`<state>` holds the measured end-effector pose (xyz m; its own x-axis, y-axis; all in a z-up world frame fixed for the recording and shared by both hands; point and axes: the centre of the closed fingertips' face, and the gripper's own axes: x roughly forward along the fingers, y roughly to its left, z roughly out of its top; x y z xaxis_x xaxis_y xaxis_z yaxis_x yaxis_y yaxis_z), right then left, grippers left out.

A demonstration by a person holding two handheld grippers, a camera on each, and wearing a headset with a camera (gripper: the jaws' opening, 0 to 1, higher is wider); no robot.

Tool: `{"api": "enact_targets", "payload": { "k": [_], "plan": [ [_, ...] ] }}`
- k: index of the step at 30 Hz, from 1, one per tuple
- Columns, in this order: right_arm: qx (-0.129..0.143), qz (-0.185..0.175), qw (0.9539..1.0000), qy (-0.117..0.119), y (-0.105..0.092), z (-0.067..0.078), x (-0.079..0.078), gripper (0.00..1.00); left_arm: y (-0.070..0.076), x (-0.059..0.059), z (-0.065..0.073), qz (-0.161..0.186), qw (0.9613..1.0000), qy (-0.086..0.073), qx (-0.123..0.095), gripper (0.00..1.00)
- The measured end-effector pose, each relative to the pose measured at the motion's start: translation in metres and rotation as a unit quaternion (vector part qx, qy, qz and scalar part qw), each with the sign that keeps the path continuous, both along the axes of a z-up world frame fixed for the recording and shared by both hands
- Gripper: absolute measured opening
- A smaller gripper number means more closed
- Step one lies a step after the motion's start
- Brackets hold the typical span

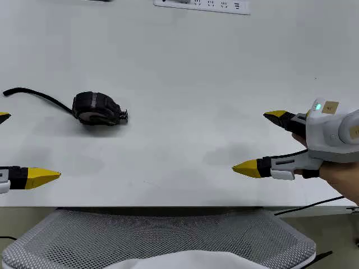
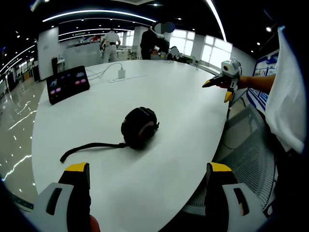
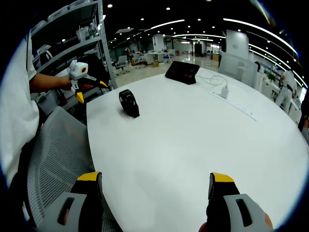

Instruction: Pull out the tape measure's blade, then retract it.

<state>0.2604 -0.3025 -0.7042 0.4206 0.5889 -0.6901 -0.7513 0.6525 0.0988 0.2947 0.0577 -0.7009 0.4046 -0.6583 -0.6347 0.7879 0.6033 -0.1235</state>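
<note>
Two grippers, both held wide open, nothing gripped

The left gripper [image 1: 33, 145] and right gripper [image 1: 249, 141] are each seen with jaws spread well apart, touching nothing, above the white table [image 1: 196, 84]. One black tape measure [image 1: 98, 108] is found lying on the table nearer the left gripper, with its one black strap [image 1: 33, 95] trailed off leftward. One power strip [image 1: 202, 4] is spotted at the far edge.

The right gripper [image 1: 249, 141] is white with yellow-tipped black jaws.
</note>
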Motion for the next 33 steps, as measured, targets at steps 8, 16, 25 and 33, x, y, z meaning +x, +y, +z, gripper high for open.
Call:
{"api": "enact_targets", "payload": {
  "k": [8, 16, 25, 33],
  "plan": [
    [0.000, 0.001, 1.0000, 0.001, 0.000, -0.001, 0.000, 0.90, 0.000, 0.001, -0.001, -0.003, 1.0000, 0.001, 0.002, 0.97],
    [0.000, 0.000, 1.0000, 0.004, 0.000, -0.002, 0.001, 0.91, 0.000, 0.002, -0.001, -0.005, 1.0000, 0.002, 0.005, 0.94],
    [0.001, 0.005, 1.0000, 0.005, 0.004, -0.005, 0.004, 0.90, -0.003, 0.004, -0.005, -0.014, 0.9999, 0.008, 0.006, 0.94],
    [0.002, 0.015, 0.9998, 0.009, 0.010, -0.008, 0.007, 0.90, -0.011, 0.012, -0.007, -0.027, 0.9996, 0.008, 0.009, 0.92]
  ]
}}
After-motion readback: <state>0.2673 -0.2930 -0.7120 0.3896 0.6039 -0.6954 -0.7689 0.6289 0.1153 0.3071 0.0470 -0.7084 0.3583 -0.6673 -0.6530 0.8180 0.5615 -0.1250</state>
